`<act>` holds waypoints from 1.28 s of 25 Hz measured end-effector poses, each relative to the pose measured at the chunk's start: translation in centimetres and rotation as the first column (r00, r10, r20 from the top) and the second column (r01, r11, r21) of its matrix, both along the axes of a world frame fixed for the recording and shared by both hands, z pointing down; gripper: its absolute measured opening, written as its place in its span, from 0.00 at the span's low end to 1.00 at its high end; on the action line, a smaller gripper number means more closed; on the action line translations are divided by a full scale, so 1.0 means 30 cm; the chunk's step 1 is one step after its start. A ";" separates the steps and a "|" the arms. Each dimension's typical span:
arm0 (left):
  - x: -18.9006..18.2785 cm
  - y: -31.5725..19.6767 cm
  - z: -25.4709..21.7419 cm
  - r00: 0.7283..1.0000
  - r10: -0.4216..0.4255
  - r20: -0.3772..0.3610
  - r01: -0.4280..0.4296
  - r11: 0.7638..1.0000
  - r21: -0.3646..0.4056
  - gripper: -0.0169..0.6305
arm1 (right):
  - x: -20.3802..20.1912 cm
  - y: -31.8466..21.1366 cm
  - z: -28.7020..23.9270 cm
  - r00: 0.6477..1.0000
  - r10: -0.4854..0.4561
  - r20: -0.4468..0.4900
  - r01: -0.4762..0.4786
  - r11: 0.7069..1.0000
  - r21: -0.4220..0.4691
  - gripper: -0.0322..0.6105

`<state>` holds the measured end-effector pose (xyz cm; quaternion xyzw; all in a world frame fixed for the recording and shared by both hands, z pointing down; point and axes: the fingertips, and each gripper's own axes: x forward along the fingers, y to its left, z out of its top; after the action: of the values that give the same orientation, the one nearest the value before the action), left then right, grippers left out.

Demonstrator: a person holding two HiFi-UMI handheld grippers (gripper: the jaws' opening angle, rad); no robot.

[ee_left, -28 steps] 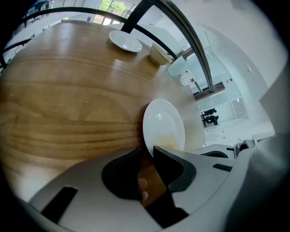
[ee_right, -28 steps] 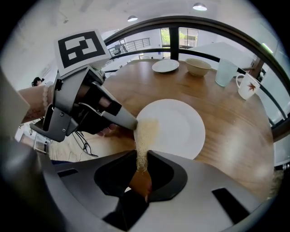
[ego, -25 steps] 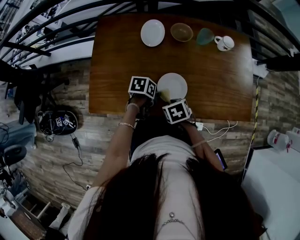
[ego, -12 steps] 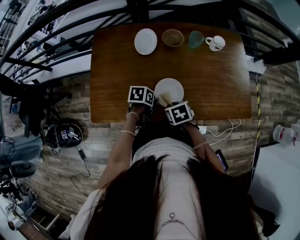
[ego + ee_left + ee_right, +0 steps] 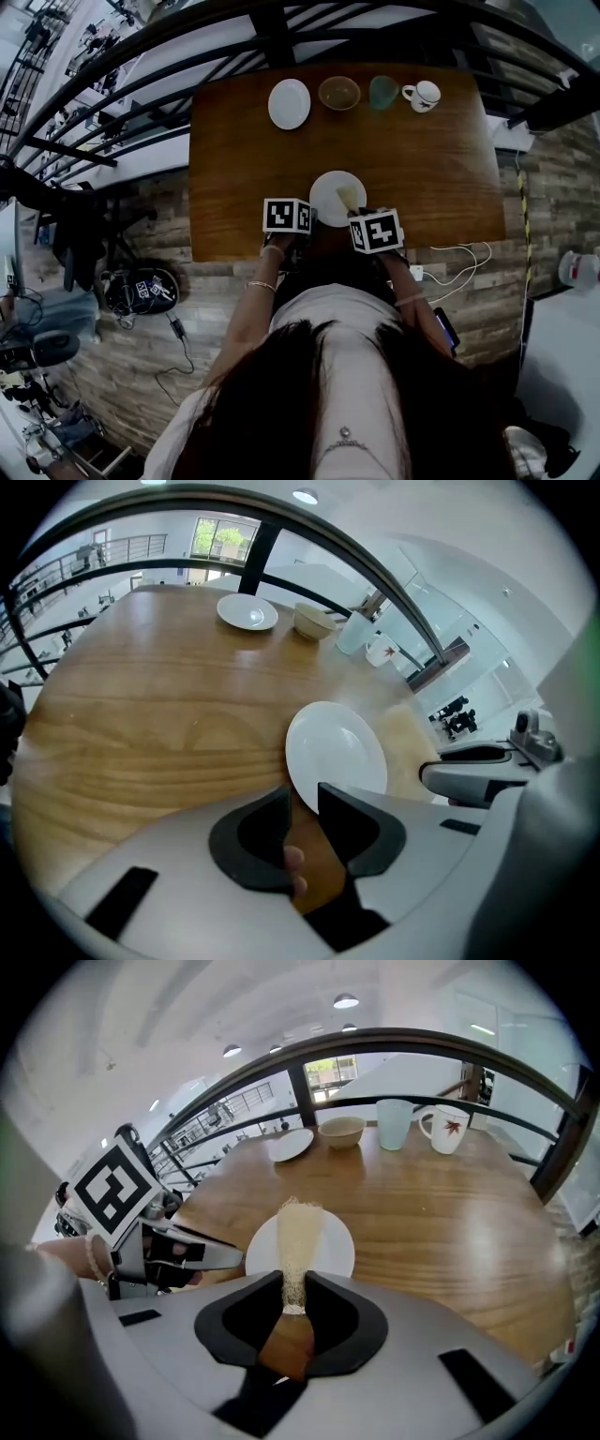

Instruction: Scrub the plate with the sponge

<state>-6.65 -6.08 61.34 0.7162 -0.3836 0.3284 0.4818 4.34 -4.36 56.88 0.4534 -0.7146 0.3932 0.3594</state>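
Grip: left tongs pinch plate rim | right tongs clamp sponge, over plate

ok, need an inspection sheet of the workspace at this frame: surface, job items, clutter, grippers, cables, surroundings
Surface: brown wooden table, glossy top.
Job's things: white round plate near the front edge; pale yellow sponge held over it, contact unclear.
Clutter: row along the far edge, apart from the work: small white plate, brown bowl, pale green cup, white mug.
Grippers: left gripper closed on the plate's near rim; right gripper pinching the sponge.
Cables: white cable and plug on the plank floor, below the table's front edge.
Surroundings: black metal railing beyond the table; dark bag on the floor.
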 end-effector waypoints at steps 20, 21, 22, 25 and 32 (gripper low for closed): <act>0.057 -0.014 -0.228 0.998 -0.050 0.026 0.041 0.963 0.265 0.13 | 0.154 0.001 -0.149 0.988 0.142 0.068 -0.151 0.975 0.165 0.19; 0.063 -0.014 -0.239 0.999 -0.046 0.028 0.036 0.960 0.279 0.12 | 0.155 -0.006 -0.169 0.987 0.141 0.082 -0.154 0.970 0.189 0.19; 0.070 -0.013 -0.251 0.999 -0.042 0.030 0.032 0.955 0.293 0.12 | 0.160 -0.011 -0.189 0.986 0.142 0.091 -0.159 0.964 0.212 0.19; 0.093 -0.006 -0.283 0.999 -0.029 0.021 0.020 0.942 0.334 0.11 | 0.184 -0.017 -0.238 0.984 0.150 0.100 -0.173 0.946 0.276 0.19; 0.111 -0.007 -0.350 1.000 -0.007 0.014 0.001 0.922 0.388 0.10 | 0.196 -0.022 -0.308 0.978 0.164 0.130 -0.199 0.917 0.345 0.19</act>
<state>-3.31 -6.29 50.83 0.7939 -0.4462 0.2505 0.3285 10.22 -5.03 47.66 0.5553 -0.7457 0.3109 0.1976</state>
